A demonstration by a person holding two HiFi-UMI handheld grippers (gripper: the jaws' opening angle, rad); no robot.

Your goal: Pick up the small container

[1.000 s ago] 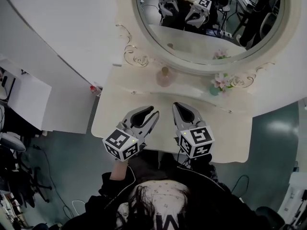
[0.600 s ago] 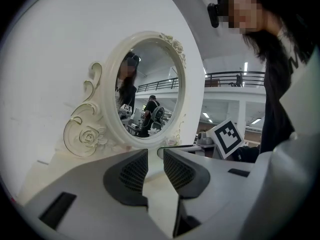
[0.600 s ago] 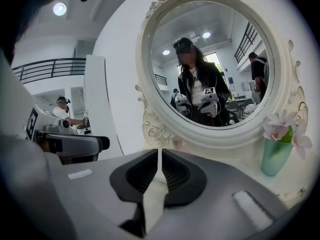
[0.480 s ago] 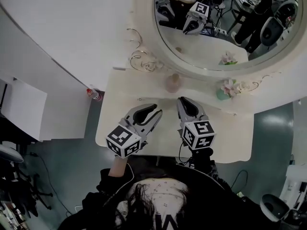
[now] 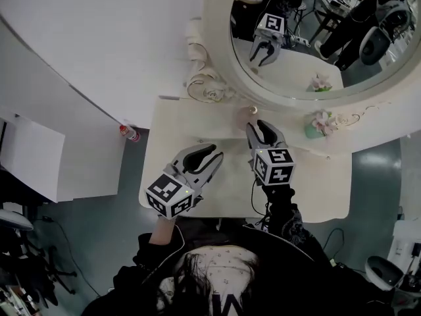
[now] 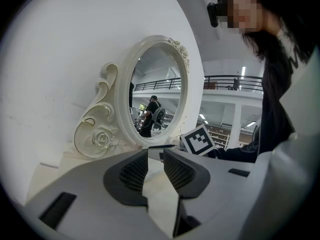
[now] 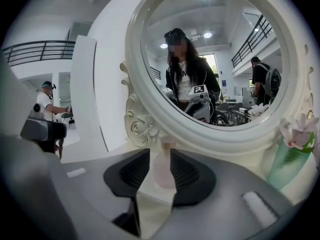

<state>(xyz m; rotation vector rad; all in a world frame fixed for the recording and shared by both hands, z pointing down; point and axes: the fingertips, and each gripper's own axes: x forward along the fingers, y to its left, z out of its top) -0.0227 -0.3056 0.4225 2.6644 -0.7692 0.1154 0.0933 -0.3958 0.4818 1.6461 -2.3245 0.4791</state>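
Below the oval mirror (image 5: pixel 309 38), at the foot of its frame, the small pink container (image 7: pixel 162 166) is seen upright in the gap between the jaws of the right gripper (image 5: pixel 264 125). These jaws have just been opening and are not pressed on it. Farther from the mirror, the left gripper (image 5: pixel 210 157) is held closed and empty.

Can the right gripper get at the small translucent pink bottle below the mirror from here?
Probably yes. The right gripper's jaws have just been opening, and the small translucent pink bottle stands in line with their gap, not yet touched. Nothing seems to block it.
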